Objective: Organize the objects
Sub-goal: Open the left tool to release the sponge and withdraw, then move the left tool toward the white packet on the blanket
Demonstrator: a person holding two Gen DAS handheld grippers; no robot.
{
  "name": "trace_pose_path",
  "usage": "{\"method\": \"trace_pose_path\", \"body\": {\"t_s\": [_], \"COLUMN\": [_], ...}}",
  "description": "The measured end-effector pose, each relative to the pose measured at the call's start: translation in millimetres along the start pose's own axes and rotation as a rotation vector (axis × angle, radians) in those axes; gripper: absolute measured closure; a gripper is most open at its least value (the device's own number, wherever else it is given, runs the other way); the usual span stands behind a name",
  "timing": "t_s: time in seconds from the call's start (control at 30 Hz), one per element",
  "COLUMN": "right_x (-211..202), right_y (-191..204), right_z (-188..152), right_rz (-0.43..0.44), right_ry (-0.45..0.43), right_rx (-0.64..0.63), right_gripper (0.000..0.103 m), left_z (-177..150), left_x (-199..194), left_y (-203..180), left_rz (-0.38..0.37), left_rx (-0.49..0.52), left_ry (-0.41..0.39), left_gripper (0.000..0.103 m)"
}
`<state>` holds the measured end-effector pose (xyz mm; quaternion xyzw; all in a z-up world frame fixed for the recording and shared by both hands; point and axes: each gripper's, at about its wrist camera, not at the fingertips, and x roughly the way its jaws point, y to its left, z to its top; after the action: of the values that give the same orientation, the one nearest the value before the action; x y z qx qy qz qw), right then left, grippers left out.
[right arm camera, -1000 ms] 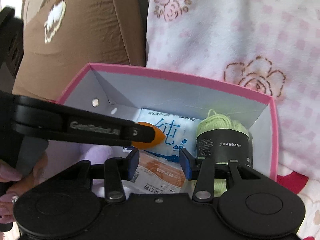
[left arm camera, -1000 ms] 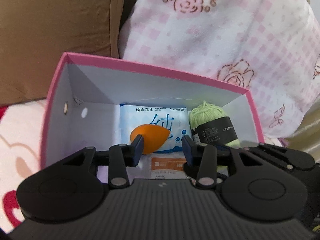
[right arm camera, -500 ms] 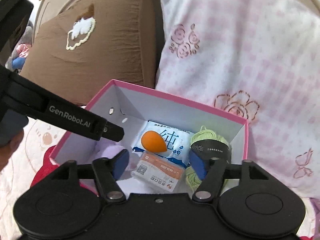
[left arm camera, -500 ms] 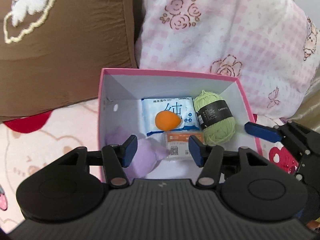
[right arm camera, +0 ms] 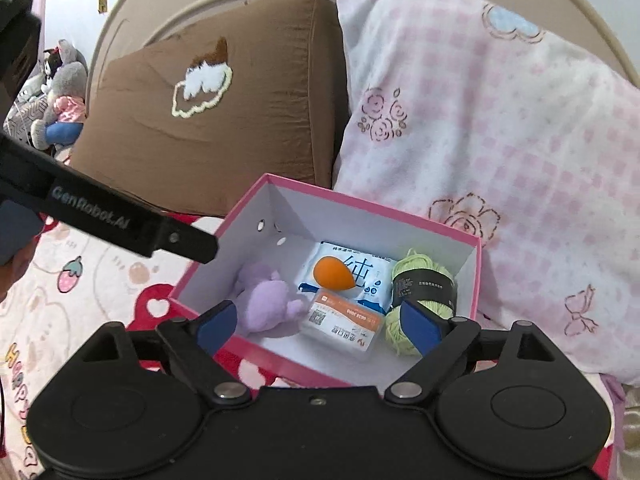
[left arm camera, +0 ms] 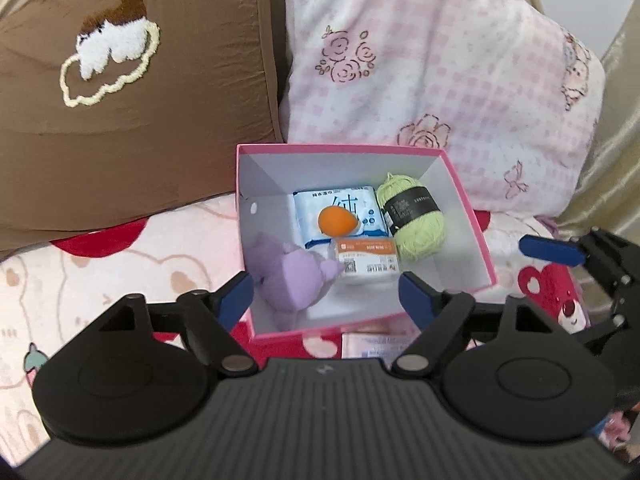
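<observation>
Above pink box (left arm camera: 468,216): both grippers' jaws opening wide, empty, touching nothing.

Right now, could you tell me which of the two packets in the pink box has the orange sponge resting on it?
The blue-and-white wipes packet toward the back carries the orange sponge; the smaller orange-striped packet in front has nothing on it.

We see a pink box (left arm camera: 472,216) with white inner walls, open on top. Inside it, a blue-and-white wipes pack (left arm camera: 340,208) lies flat at the back, with an orange teardrop sponge (left arm camera: 338,221) resting on it. A green yarn ball (left arm camera: 416,216) with a black label lies at the right, a purple plush toy (left arm camera: 290,276) at the left, and a small orange-and-white packet (left arm camera: 366,262) between them, in front.
</observation>
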<state>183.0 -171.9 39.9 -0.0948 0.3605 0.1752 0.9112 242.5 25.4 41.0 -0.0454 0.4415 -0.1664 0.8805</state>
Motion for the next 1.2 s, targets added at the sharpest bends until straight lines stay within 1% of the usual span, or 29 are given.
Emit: {"method": "trace_pose_path", "body": {"t_s": [0.1, 0.17, 0.27, 0.3, 0.4, 0.57, 0.67, 0.73, 0.8, 0.9, 0.97, 1.1, 1.2], "right_x": [-17.3, -28.5, -40.1, -43.1, -50.3, -59.9, -67.7, -71.3, -72.5, -71.5, -70.3, -74.9, -73.2], "right_y": [0.3, -0.1, -0.9, -1.1, -0.6, 1.0, 2.5, 4.7, 7.3, 10.6, 13.2, 22.2, 27.8], "right_z": [-4.5, -9.3, -16.9, -19.5, -27.5, -41.8, -49.8, -55.1, -61.0, -68.7, -73.4, -79.6, -85.3], "right_rz": [0.001, -0.007, -0.013, -0.015, -0.013, -0.029, -0.017, -0.015, -0.007, 0.002, -0.013, -0.019, -0.01], "right_ry": [-0.008, -0.016, -0.007, -0.002, 0.017, 0.055, 0.067, 0.072, 0.083, 0.097, 0.114, 0.113, 0.122], "right_rx": [0.027, 0.047, 0.071, 0.078, 0.09, 0.115, 0.122, 0.119, 0.116, 0.111, 0.103, 0.07, 0.058], "right_gripper": [0.01, 0.01, 0.01, 0.01, 0.01, 0.01, 0.01, 0.01, 0.01, 0.01, 0.01, 0.01, 0.01], "left_z": [-7.2, -11.6, -20.6, -24.6, -34.1, -45.5, -52.8, -57.7, -62.5, -71.7, -77.2, -88.1, -93.7], "left_x": [-16.3, -24.7, -35.9, -40.2, -48.9, -56.5, -58.5, -58.3, -58.1, -55.4, -51.9, -45.4, -40.2], "left_y": [-1.3, -1.5, -1.1, -1.1, -2.4, -5.3, -7.4, -9.9, -11.2, -14.0, -14.2, -13.1, -11.5], "left_rz": [0.008, 0.013, 0.005, -0.01, -0.041, -0.074, -0.071, -0.071, -0.062, -0.034, -0.023, 0.007, -0.002], "left_rx": [0.014, 0.016, 0.018, 0.022, 0.028, 0.04, 0.048, 0.07, 0.082, 0.102, 0.11, 0.131, 0.139], "left_ry": [-0.008, -0.005, -0.009, -0.016, -0.031, -0.006, 0.007, 0.025, 0.019, 0.007, 0.012, 0.02, 0.035], "left_gripper": [0.017, 0.016, 0.012, 0.01, 0.01, 0.01, 0.01, 0.01, 0.01, 0.01, 0.01, 0.01, 0.01]}}
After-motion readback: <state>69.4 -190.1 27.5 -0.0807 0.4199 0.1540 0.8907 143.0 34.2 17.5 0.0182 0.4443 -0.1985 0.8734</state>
